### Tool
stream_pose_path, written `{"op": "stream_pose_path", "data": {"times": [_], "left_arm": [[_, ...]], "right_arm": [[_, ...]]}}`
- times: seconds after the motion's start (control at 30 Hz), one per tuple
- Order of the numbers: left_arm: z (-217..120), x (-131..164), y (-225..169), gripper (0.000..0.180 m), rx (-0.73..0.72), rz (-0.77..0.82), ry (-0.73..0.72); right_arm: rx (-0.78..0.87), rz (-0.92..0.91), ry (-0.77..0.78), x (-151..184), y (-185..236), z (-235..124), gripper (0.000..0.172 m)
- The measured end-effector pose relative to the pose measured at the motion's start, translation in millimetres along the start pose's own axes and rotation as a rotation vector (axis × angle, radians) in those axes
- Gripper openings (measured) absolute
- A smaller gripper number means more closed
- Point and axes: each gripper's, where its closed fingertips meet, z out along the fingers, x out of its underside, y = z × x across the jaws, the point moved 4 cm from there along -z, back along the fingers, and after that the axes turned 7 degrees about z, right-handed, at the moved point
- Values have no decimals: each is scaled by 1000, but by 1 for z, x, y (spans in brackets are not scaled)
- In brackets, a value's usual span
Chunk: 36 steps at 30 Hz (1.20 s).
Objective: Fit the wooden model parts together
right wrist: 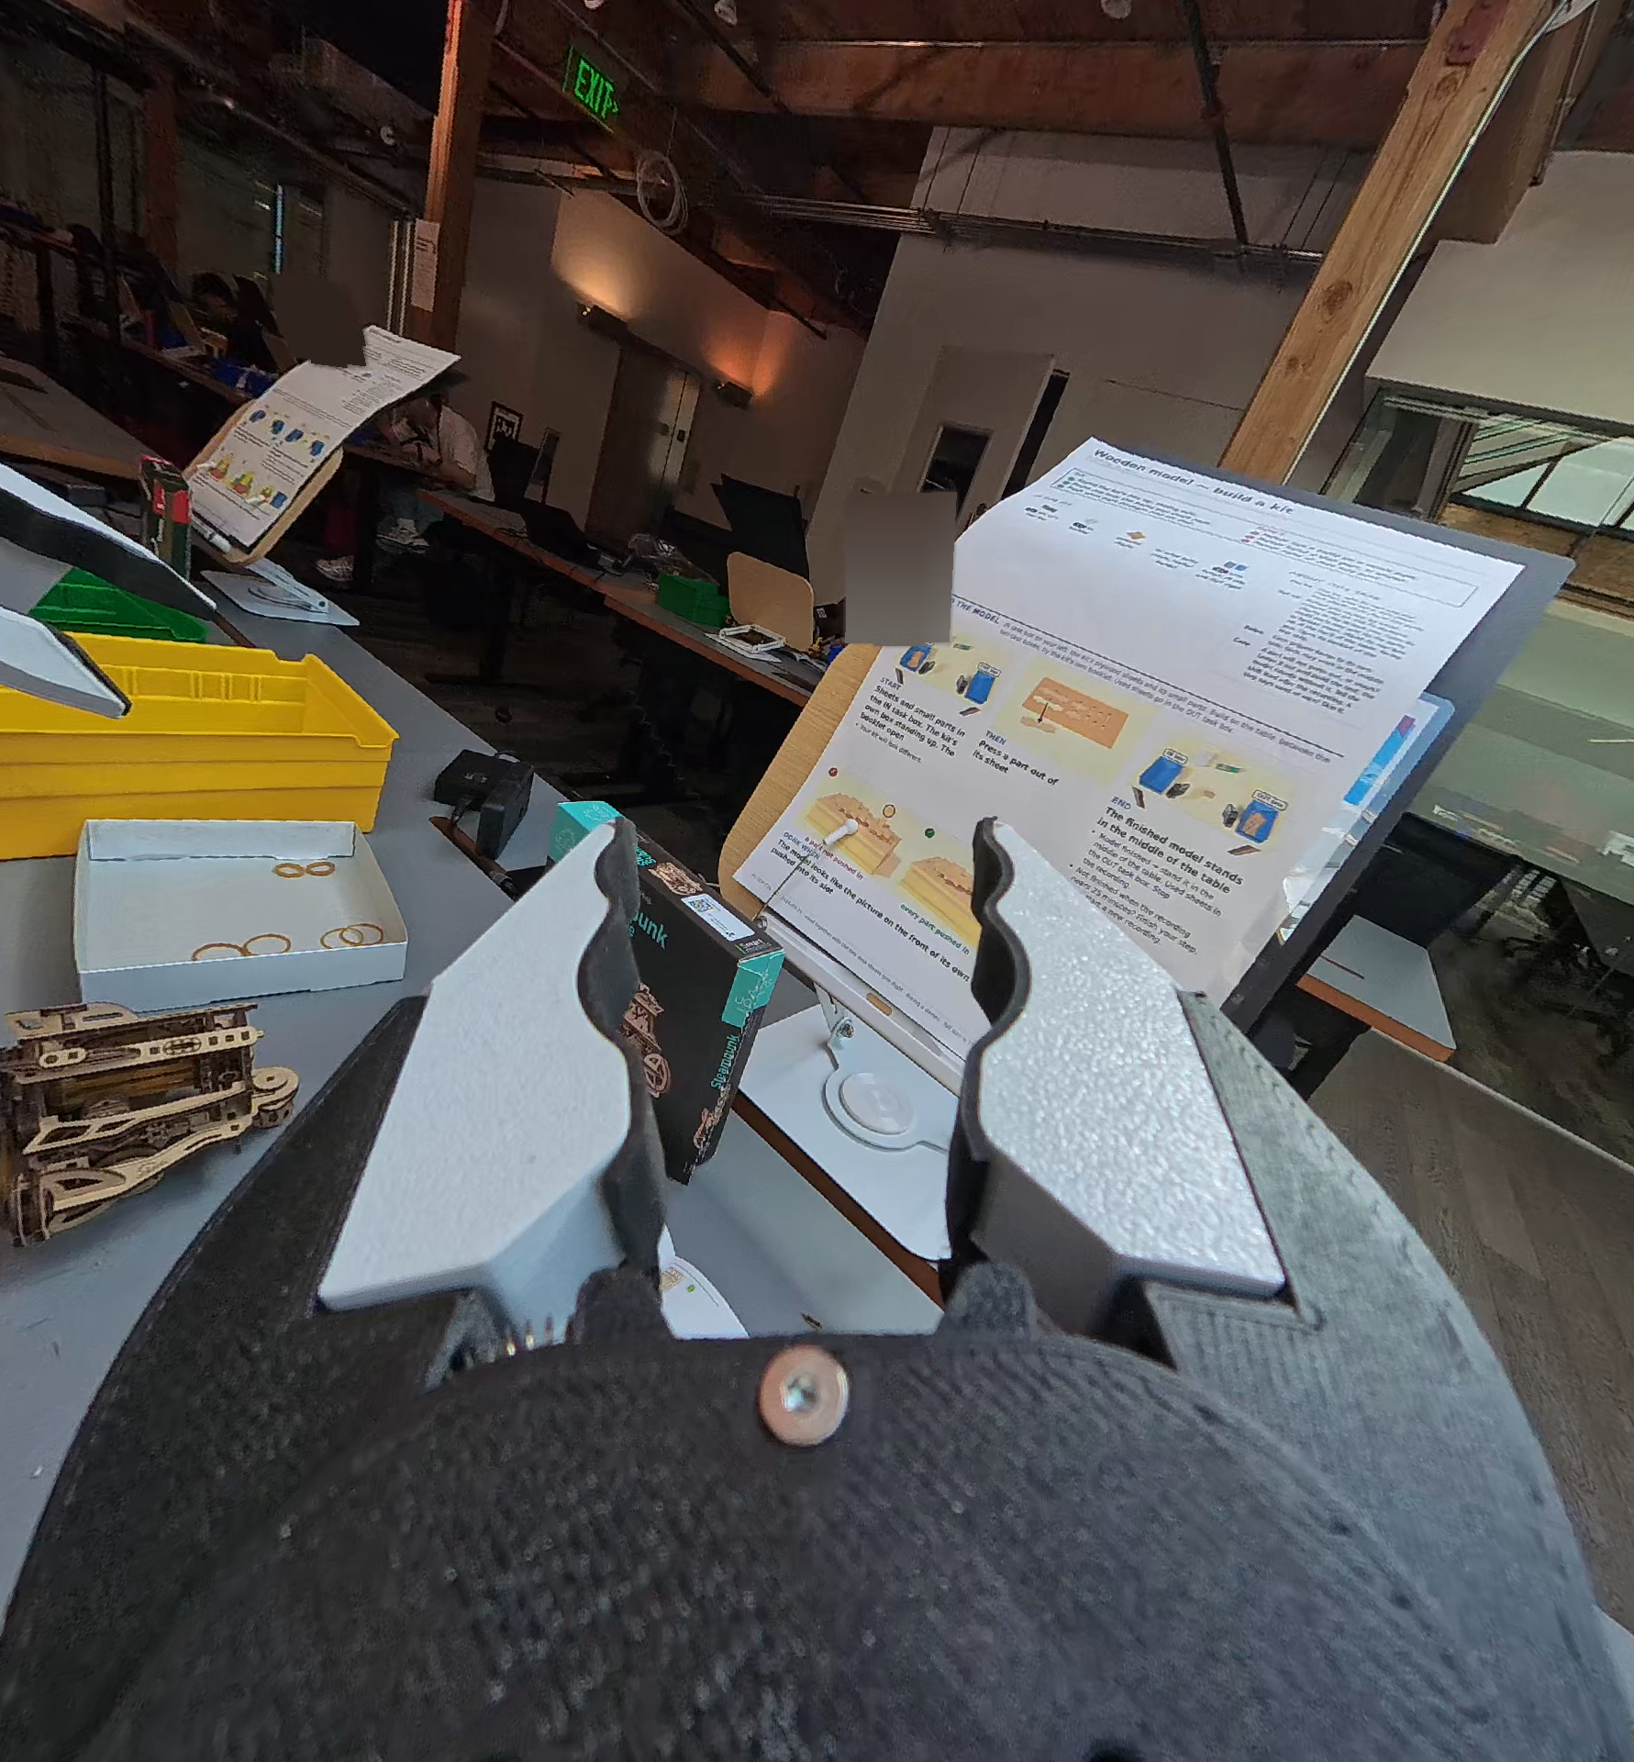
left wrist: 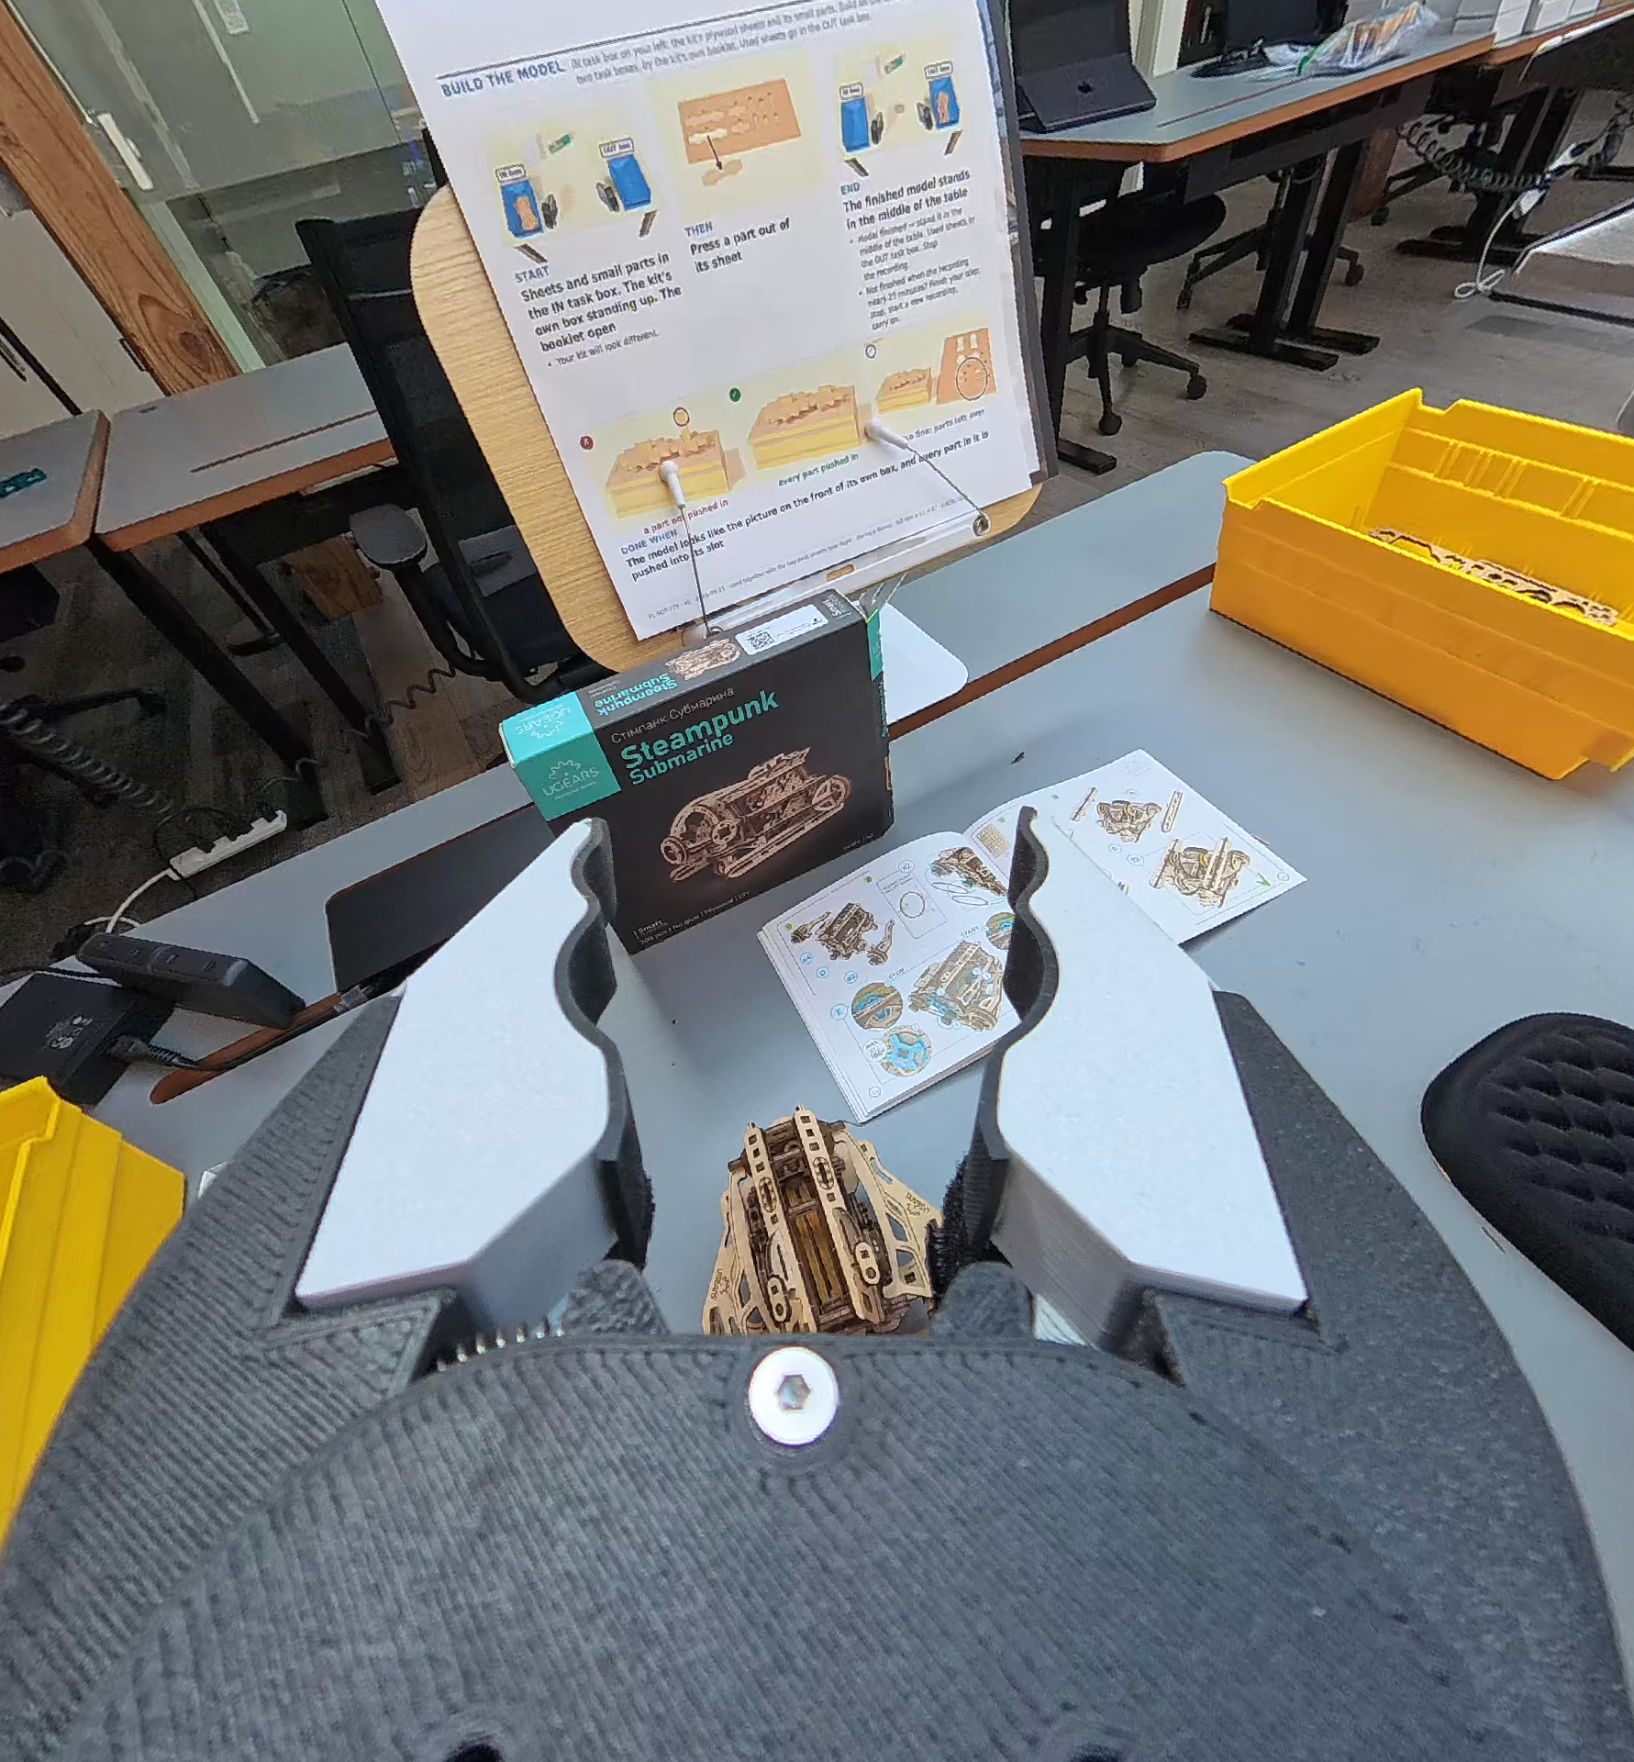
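The part-built wooden model [left wrist: 822, 1230] stands on the grey table [left wrist: 1366, 953], low between the bases of my left gripper's fingers. In the right wrist view the model [right wrist: 126, 1116] rests free on the table with the left gripper's fingers [right wrist: 31, 658] above and behind it. My left gripper [left wrist: 808, 839] is open wide and holds nothing. My right gripper [right wrist: 801, 844] is open and empty, raised and pointing at the instruction sheet on its stand [right wrist: 1127, 763]. The dark kit box [left wrist: 727, 791] stands upright behind, with the open booklet [left wrist: 984, 934] lying to its right.
A yellow bin [left wrist: 1461, 591] with wooden sheet pieces stands far right and another yellow bin [left wrist: 12, 1287] near left. A white tray [right wrist: 231, 915] holding rubber bands lies beside the model. A black textured object [left wrist: 1575, 1173] is at the right, and a power adapter [left wrist: 60, 1039] at the left table edge.
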Motion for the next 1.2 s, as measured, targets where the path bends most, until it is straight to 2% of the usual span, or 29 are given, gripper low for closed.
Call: {"op": "stream_pose_path", "data": {"times": [0.5, 0.7, 0.97, 1.13, 1.2], "left_arm": [[0, 0, 2, 82, -1, -4, 0], [-1, 0, 2, 82, -2, -2, -1], [-1, 0, 1, 82, -3, -1, -1], [1, 0, -1, 82, 0, 5, 3], [1, 0, 0, 82, -1, 5, 3]], "right_arm": [[-17, 68, -10, 0, -2, 0, 70], [38, 31, 23, 3, -9, -2, 61], [88, -42, 6, -1, -12, -5, 64], [51, -21, -18, -4, -9, -4, 65], [47, -20, -6, -2, -9, -5, 60]]}}
